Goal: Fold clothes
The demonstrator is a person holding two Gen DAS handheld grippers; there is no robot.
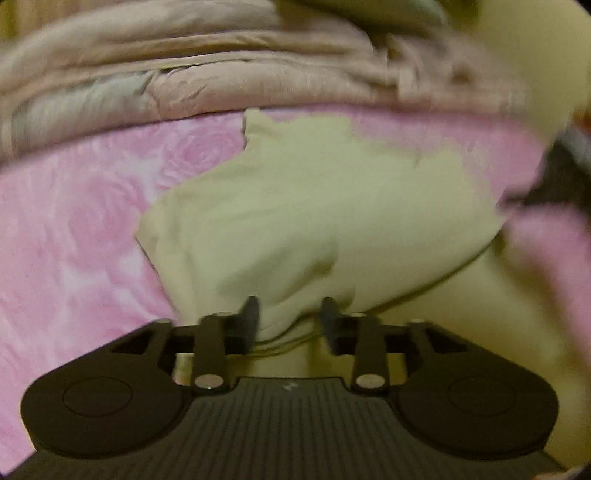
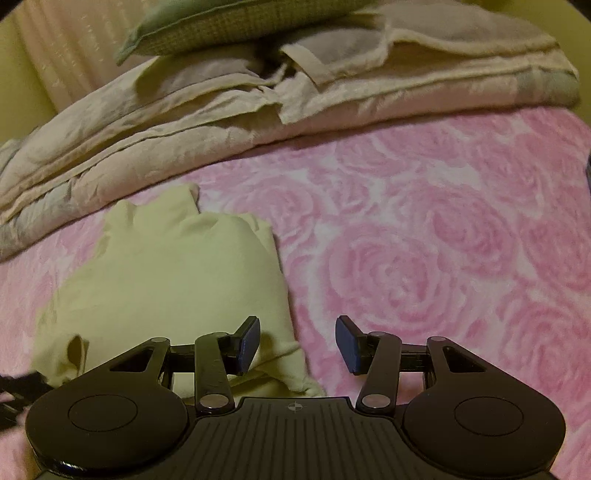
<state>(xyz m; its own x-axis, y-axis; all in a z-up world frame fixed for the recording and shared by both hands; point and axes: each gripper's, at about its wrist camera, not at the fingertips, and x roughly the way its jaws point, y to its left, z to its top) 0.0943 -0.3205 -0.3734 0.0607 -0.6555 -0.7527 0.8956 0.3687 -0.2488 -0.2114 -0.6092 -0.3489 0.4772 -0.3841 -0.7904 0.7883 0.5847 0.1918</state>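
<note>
A pale yellow garment (image 1: 314, 206) lies crumpled on a pink rose-patterned blanket (image 1: 74, 240). My left gripper (image 1: 290, 319) is shut on a bunched edge of it, and the folds run together between the fingers. In the right wrist view the same garment (image 2: 166, 273) lies at the lower left. My right gripper (image 2: 297, 345) stands open over the garment's near right edge, with its left finger above the cloth and its right finger above the blanket (image 2: 424, 258). The left wrist view is blurred by motion.
A folded beige quilt (image 2: 221, 122) lies across the far side of the bed, with a greenish pillow (image 2: 221, 26) on top. A blurred dark shape (image 1: 557, 177) and something pink (image 1: 550, 243) show at the right of the left wrist view.
</note>
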